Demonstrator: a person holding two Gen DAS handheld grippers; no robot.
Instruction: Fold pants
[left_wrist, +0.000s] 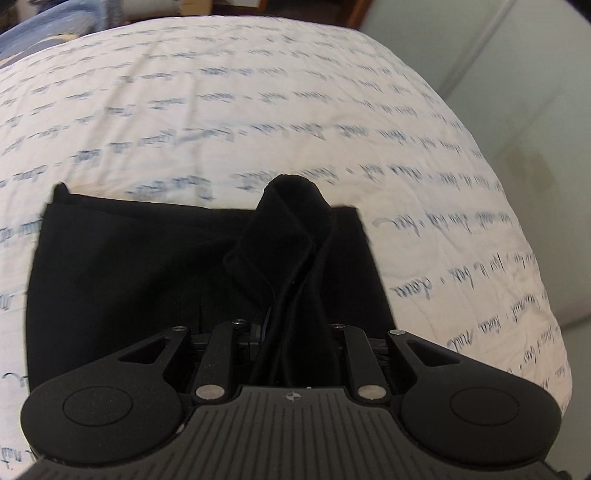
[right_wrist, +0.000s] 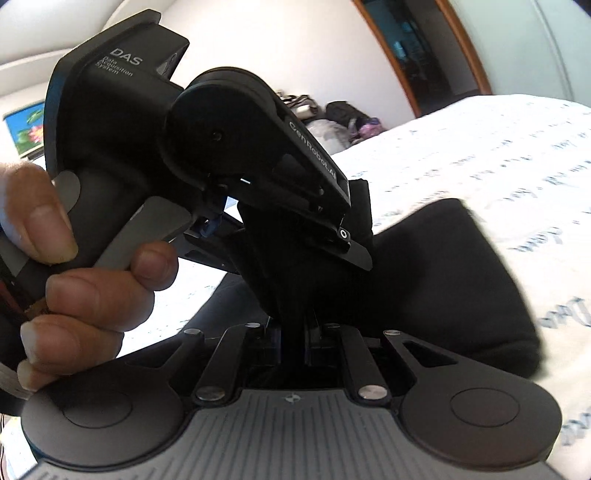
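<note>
Black pants lie partly folded on the white printed bedsheet. My left gripper is shut on a bunched edge of the pants, and a fold of cloth sticks up past the fingers, lifted off the flat part. In the right wrist view my right gripper is shut on the same black pants, which drape to the right over the bed. The left gripper, held by a hand, sits close in front of the right one, clamped on the pants cloth.
The bed's right edge drops to a pale floor. Bags and clothes are piled by the wall beyond the bed, next to a wooden door frame. A colourful picture is at the far left.
</note>
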